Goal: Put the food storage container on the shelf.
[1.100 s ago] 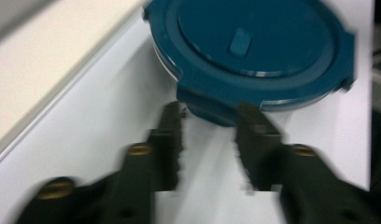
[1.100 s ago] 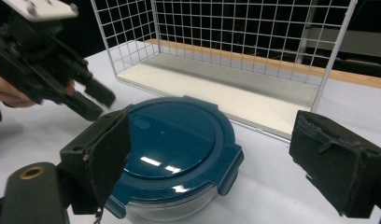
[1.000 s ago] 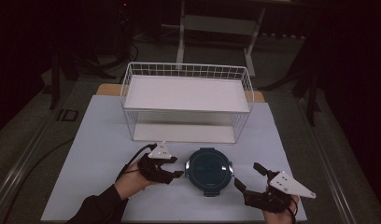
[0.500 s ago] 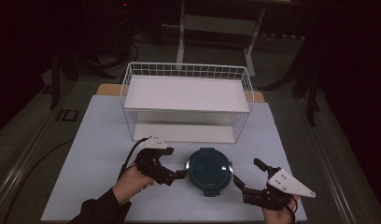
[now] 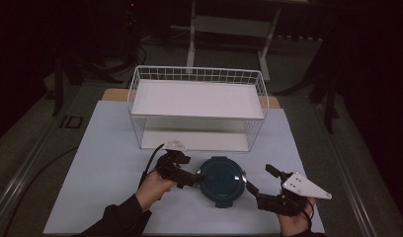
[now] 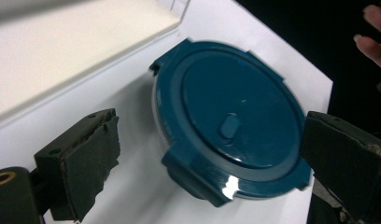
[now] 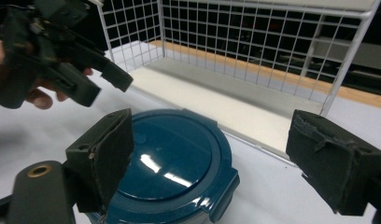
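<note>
A round dark-blue lidded container (image 5: 221, 180) lies on the white mat in front of the wire basket. My left gripper (image 5: 193, 170) stands open at its left edge, one finger touching or nearly touching the rim. In the left gripper view the container (image 6: 235, 121) lies between and beyond the spread pads (image 6: 83, 168). My right gripper (image 5: 259, 177) is open at the container's right side. In the right gripper view the lid (image 7: 174, 158) sits low between the pads (image 7: 333, 163), and the left gripper (image 7: 104, 86) hovers at upper left.
A white wire basket (image 5: 197, 74) with a white board on top and an open lower level stands just behind the container; its mesh (image 7: 254, 42) is close in the right gripper view. White mat (image 5: 105, 163) lies free at left. Dark floor and a stand lie beyond the table.
My left gripper has moved right, up to the container's left edge. My right gripper has edged slightly forward toward the container's right side. The container has not moved.
</note>
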`<action>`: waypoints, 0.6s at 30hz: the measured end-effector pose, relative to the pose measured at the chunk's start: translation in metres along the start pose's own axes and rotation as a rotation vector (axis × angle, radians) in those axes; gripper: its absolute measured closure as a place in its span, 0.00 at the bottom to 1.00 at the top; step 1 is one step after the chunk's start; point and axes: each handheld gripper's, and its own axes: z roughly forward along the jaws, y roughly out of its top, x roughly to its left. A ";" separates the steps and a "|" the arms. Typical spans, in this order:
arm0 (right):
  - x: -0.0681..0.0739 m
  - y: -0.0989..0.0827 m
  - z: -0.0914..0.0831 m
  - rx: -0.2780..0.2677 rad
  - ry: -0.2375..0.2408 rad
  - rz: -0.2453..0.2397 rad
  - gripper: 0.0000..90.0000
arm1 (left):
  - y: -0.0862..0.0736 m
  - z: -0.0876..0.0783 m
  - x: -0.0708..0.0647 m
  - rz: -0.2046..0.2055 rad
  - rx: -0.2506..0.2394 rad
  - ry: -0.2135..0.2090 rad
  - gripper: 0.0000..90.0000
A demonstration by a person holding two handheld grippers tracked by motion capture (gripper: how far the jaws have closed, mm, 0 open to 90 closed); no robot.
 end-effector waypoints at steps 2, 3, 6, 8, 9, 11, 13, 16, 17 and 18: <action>-0.001 -0.001 0.001 0.008 0.002 0.001 0.17 | -0.001 0.006 0.006 -0.039 0.019 -0.011 0.06; -0.003 -0.003 0.003 0.020 -0.011 -0.004 0.18 | -0.002 0.010 0.012 -0.093 0.029 -0.027 0.06; -0.005 -0.004 0.003 0.036 -0.013 0.006 0.21 | -0.005 0.013 0.017 -0.131 0.037 -0.023 0.06; -0.007 -0.004 0.003 0.036 0.002 0.031 0.20 | -0.007 0.016 0.021 -0.161 0.064 -0.033 0.07; -0.007 -0.004 0.003 0.036 0.002 0.031 0.20 | -0.007 0.016 0.023 -0.183 0.071 -0.038 0.07; -0.009 -0.004 0.005 0.042 0.016 0.056 0.15 | -0.009 0.018 0.027 -0.237 0.080 -0.058 0.08; -0.008 -0.004 0.005 0.025 -0.002 0.039 0.13 | -0.011 0.018 0.033 -0.320 0.117 -0.083 0.12; -0.008 -0.002 0.005 0.037 -0.008 0.035 0.13 | -0.014 0.020 0.035 -0.383 0.136 -0.104 0.16; -0.008 -0.002 0.006 0.051 -0.017 0.032 0.13 | -0.016 0.022 0.037 -0.425 0.158 -0.124 0.17; -0.009 -0.002 0.006 0.068 -0.032 0.034 0.12 | -0.017 0.022 0.037 -0.441 0.168 -0.123 0.17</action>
